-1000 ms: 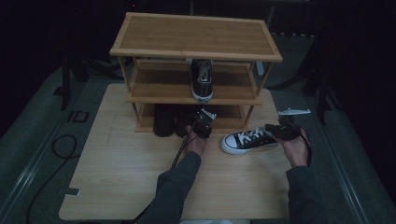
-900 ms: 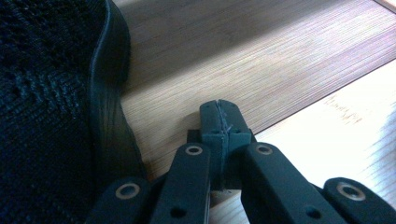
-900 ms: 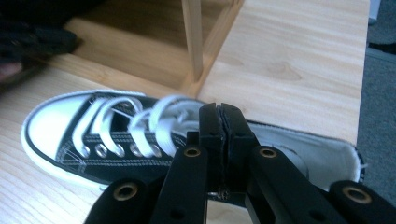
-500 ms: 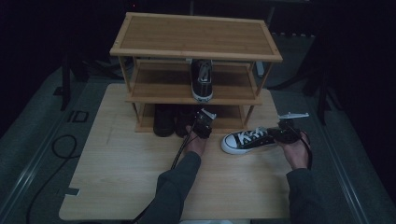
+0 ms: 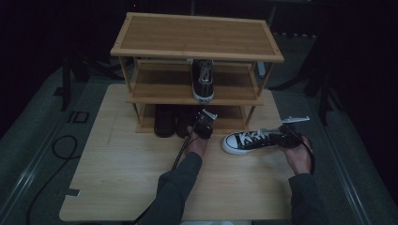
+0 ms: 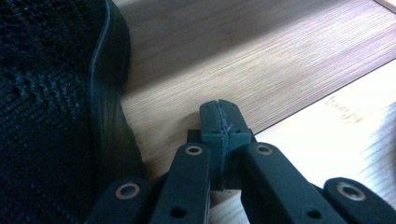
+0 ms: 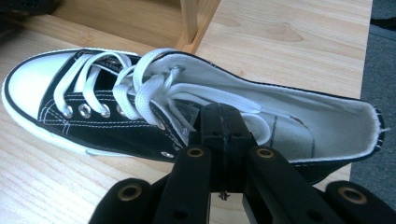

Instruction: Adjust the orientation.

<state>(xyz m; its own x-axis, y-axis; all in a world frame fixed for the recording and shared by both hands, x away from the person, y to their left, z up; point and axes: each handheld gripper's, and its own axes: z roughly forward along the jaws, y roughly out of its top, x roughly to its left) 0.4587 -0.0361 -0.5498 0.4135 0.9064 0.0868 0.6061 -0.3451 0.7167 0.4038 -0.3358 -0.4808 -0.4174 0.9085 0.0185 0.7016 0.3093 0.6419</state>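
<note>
Sneaker (image 7: 140, 107) heel cut off behind right hand-held gripper (image 7: 219, 116), grip unclear.

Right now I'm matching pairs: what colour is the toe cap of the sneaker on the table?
White, on the black sneaker; right gripper view shows it best.
</note>
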